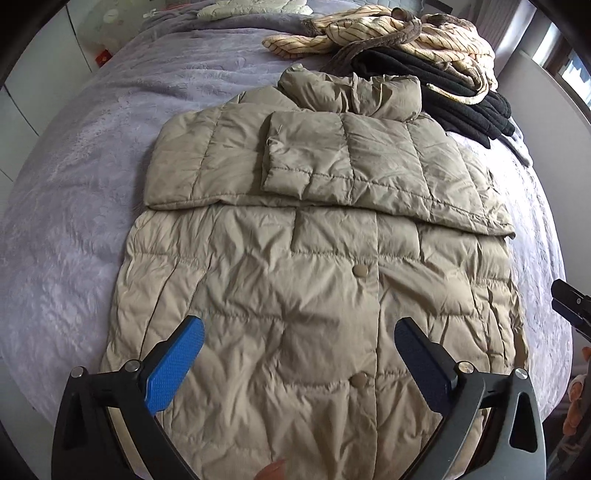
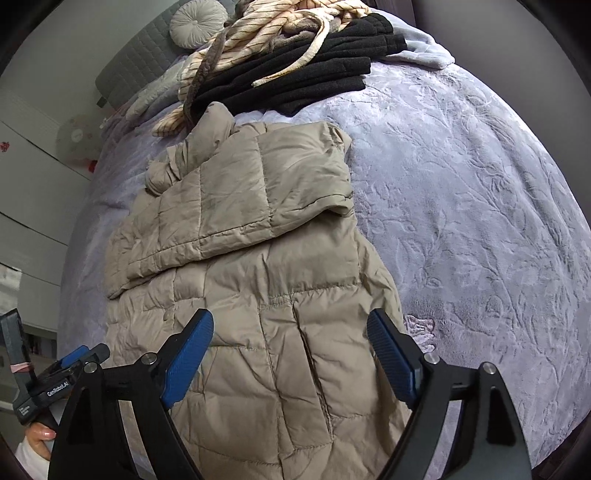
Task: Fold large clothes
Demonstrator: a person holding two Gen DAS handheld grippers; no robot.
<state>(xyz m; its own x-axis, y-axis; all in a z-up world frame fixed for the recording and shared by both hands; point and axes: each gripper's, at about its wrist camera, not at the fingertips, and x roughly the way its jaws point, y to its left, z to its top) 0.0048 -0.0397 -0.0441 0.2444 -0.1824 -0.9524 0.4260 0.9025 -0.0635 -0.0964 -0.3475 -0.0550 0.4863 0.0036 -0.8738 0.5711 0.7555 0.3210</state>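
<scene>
left wrist view: both grippers (image 1: 299, 339) (image 2: 290, 332) gape empty over crinkled quilted beige coat (image 1: 314, 280) on plush bedspread (image 1: 74, 184).

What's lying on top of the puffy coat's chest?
Both sleeves lie folded across the coat, one over the other. They cover the chest, so any upper buttons are hidden; two buttons show below.

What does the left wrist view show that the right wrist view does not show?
Only the left wrist view shows the snap buttons on the front of the beige puffer coat, and the sleeve cuff folded across its chest.

Only the right wrist view shows the round cushion by the grey headboard.

Both show the coat, the lilac blanket, the folded black garment, the striped garment, and an open claw over the coat: left claw, right claw.
</scene>
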